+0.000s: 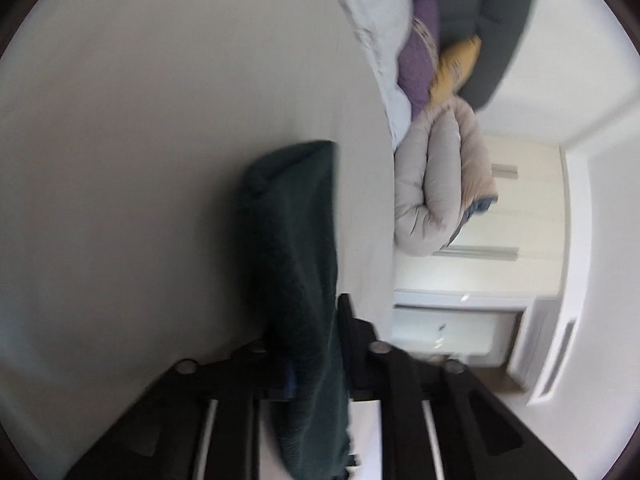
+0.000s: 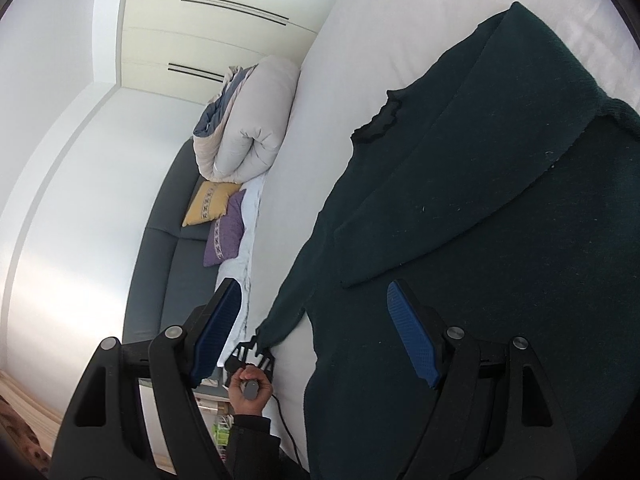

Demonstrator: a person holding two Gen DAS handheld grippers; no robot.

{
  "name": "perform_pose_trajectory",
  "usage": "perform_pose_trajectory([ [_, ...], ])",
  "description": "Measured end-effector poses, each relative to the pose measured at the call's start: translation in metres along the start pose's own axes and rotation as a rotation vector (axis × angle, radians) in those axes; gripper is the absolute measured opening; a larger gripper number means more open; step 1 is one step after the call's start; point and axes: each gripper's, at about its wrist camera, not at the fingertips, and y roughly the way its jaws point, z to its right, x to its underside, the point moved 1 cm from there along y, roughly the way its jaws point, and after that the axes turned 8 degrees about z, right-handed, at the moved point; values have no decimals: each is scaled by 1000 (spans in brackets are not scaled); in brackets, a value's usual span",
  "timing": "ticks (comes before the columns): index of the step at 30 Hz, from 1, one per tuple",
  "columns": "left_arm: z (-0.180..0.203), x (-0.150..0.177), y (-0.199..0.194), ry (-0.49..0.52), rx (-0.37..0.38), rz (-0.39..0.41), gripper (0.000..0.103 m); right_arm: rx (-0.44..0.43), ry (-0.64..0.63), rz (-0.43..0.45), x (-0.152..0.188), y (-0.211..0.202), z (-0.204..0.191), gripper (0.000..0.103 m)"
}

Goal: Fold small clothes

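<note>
A dark green sweater (image 2: 500, 220) lay spread across a white bed (image 2: 320, 140), one sleeve folded over its body and the other trailing toward the bed's edge, as a person worked it with two hand-held grippers. The left gripper (image 1: 316, 344) had its fingers (image 1: 360, 336) closed on a fold of the dark green knit, which ran from between them out over the pale sheet; the left wrist view was blurred. In the right wrist view that same gripper appeared small at the end of the trailing sleeve, with the person's left hand (image 2: 250, 394) wrapped around its handle and a dark sleeve cuff and a black cable below it.

The right gripper (image 2: 316, 332) hovered above the sweater's near part with its fingers standing wide apart, blue ribbed pads (image 2: 412, 336) facing each other and nothing between them; whether either touched the fabric could not be told.

At the far end of the bed sat a rolled beige duvet (image 2: 256, 128), and beside it a yellow cushion (image 2: 208, 208) and a purple cushion (image 2: 226, 232) leaned against a dark grey upholstered headboard (image 2: 168, 248). Behind them stood a cream wardrobe (image 2: 224, 32) with long bar handles.
</note>
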Motion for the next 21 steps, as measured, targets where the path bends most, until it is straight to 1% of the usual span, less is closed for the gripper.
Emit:
perform_pose_trajectory([
  [1, 11, 4, 1, 58, -6, -6, 6, 5, -8, -3, 1, 5, 0, 76],
  [3, 37, 20, 0, 214, -15, -15, 6, 19, -25, -18, 3, 12, -3, 76],
  [5, 83, 56, 9, 479, -26, -57, 6, 26, -33, -33, 3, 25, -5, 76],
  [6, 105, 83, 14, 634, -33, -86, 6, 27, -37, -43, 2, 32, -7, 76],
  [7, 128, 125, 20, 843, -43, -115, 6, 28, -42, -50, 1, 40, -9, 76],
  [9, 149, 202, 21, 1181, -44, -143, 8, 30, -59, -67, 0, 58, -14, 76],
  [10, 153, 249, 20, 1381, -39, -155, 8, 29, -66, -81, -1, 68, -17, 76],
  [11, 151, 285, 18, 1529, -33, -158, 8, 27, -69, -100, -1, 79, -19, 76],
  [12, 145, 317, 14, 1652, -29, -154, 8, 24, -67, -120, -2, 91, -21, 76],
  [13, 138, 343, 11, 1744, -16, -158, 8, 27, -57, -142, -2, 102, -22, 76],
  [15, 128, 369, 7, 1847, -3, -149, 8, 23, -28, -188, -2, 126, -23, 76],
  [17, 120, 383, 8, 1916, -5, -137, 8, 10, -14, -236, 0, 151, -25, 76],
  [19, 114, 386, 10, 1941, -18, -131, 8, -4, 2, -267, 4, 172, -26, 76],
  [21, 112, 383, 11, 1920, -25, -137, 8, -13, 35, -293, 8, 189, -26, 76],
])
